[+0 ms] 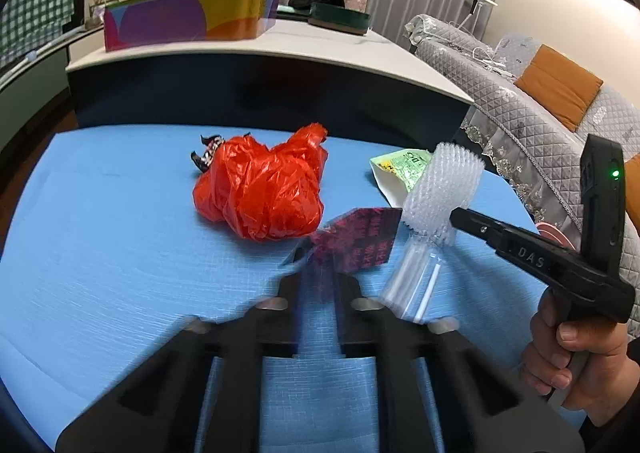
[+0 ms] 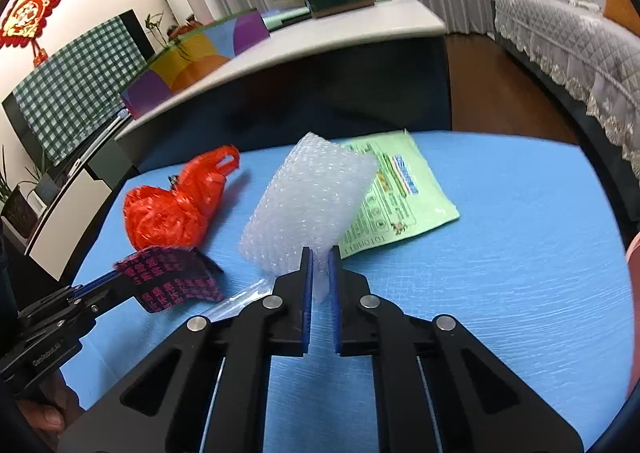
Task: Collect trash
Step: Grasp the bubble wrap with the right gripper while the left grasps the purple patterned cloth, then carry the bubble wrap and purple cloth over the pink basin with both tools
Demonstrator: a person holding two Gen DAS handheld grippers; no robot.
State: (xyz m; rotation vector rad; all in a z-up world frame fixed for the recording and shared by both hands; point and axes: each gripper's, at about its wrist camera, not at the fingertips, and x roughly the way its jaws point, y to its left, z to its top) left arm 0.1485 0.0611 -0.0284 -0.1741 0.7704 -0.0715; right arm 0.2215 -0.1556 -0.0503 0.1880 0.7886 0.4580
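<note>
While left fingers (image 1: 320,269) pinch one wrapper (image 1: 356,241), right fingers (image 2: 319,273) pinch one bubble wrap (image 2: 308,197).

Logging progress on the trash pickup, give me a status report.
Left gripper shut on dark wrapper. Right gripper shut on bubble wrap. Red bag, green packet loose on blue table. Nothing blocking.

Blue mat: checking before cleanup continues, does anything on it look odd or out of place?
Nothing spilled or broken. Loose litter lies on the blue mat: a crumpled red plastic bag, a green packet and a clear plastic sleeve.
</note>
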